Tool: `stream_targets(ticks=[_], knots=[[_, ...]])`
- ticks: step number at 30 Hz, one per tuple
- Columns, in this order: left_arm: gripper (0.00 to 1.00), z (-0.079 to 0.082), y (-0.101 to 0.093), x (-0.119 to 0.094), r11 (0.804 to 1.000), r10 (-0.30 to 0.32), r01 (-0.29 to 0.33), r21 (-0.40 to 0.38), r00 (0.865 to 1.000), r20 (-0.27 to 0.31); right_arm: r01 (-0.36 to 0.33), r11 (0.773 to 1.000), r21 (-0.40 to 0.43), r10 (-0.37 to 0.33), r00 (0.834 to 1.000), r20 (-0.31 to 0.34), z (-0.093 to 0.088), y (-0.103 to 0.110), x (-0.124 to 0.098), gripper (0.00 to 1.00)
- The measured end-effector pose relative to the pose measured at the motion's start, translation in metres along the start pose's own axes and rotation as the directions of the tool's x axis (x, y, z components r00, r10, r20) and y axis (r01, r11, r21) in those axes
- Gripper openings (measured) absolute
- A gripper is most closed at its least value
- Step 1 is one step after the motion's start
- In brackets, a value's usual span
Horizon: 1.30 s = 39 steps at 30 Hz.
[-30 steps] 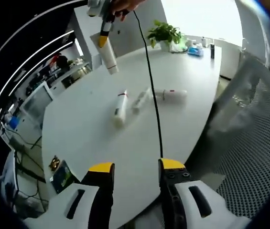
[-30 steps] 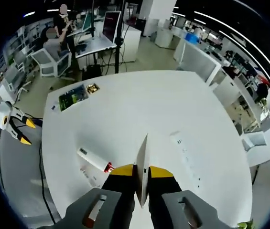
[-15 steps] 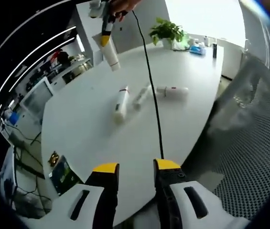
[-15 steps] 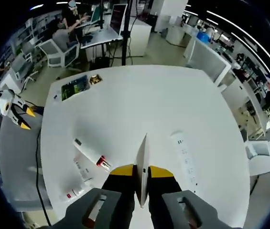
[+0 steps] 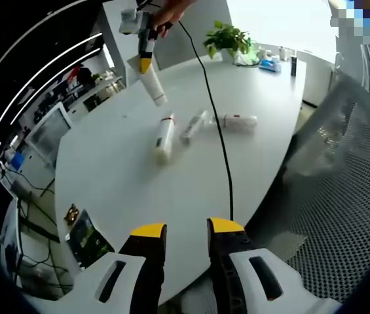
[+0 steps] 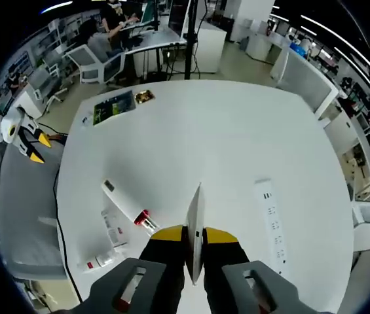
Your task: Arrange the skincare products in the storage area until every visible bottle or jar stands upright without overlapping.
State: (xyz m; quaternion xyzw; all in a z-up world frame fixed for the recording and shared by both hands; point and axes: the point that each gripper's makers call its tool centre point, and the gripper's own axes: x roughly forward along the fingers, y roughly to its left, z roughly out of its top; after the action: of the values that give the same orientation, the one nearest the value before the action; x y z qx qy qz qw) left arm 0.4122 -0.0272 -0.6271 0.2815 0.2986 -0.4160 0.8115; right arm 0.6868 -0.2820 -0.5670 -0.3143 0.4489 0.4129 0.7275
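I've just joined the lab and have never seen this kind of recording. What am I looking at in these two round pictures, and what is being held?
No robot here: a person holds a pair of hand-held tongs in each hand, and a fisheye camera rides on each pair.

The left gripper view looks along the left tongs, whose yellow-tipped jaws stand slightly apart with nothing between them. Beyond them is a round white table with three white tubes lying flat: one with a red band, a slimmer one and one further right. At the top, a hand brings in the right tongs, gripping a fourth white tube in the air.

The right gripper view looks down from those right tongs, shut on that tube, seen edge-on. The left tongs show at the left edge.
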Motion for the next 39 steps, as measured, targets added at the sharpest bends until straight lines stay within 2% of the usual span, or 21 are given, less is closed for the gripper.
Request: stream_targets(ticks=[6,9,17,21,28,30,34,39], knots=[[0.20,-0.002,0.001,0.000,1.000,0.000,0.000,-0.003,1.000,-0.004,-0.033,0.998,-0.044,0.033,0.999,0.000,0.000,0.007,0.008,0.01],[0.17,-0.007,-0.001,0.001,1.000,-0.009,0.009,-0.001,0.999,-0.034,-0.062,0.994,-0.087,0.064,0.998,0.017,0.005,0.011,0.011,0.01],[0.15,-0.009,0.000,0.001,1.000,-0.005,0.005,-0.008,0.999,-0.038,-0.101,0.984,-0.149,0.103,0.995,0.006,0.008,0.013,0.025,0.01],[0.13,-0.010,0.001,0.001,1.000,-0.005,0.004,-0.015,0.999,-0.041,-0.116,0.978,-0.171,0.121,0.992,0.021,0.010,0.015,0.029,0.01],[0.13,-0.010,0.002,0.001,1.000,-0.002,0.001,-0.019,0.999,-0.044,-0.127,0.976,-0.177,0.133,0.991,0.024,0.008,0.014,0.036,0.02],[0.12,-0.011,0.002,0.001,1.000,-0.002,0.001,-0.018,0.999,-0.046,-0.126,0.976,-0.175,0.136,0.990,0.047,0.011,0.013,0.035,0.02],[0.10,-0.011,0.001,0.001,1.000,-0.006,0.006,-0.013,0.999,-0.050,-0.135,0.976,-0.169,0.144,0.989,0.037,0.007,0.012,0.034,0.03],[0.10,-0.011,0.001,0.001,1.000,-0.007,0.006,-0.017,0.999,-0.047,-0.114,0.975,-0.191,0.116,0.993,-0.004,-0.003,0.007,0.032,0.04]])
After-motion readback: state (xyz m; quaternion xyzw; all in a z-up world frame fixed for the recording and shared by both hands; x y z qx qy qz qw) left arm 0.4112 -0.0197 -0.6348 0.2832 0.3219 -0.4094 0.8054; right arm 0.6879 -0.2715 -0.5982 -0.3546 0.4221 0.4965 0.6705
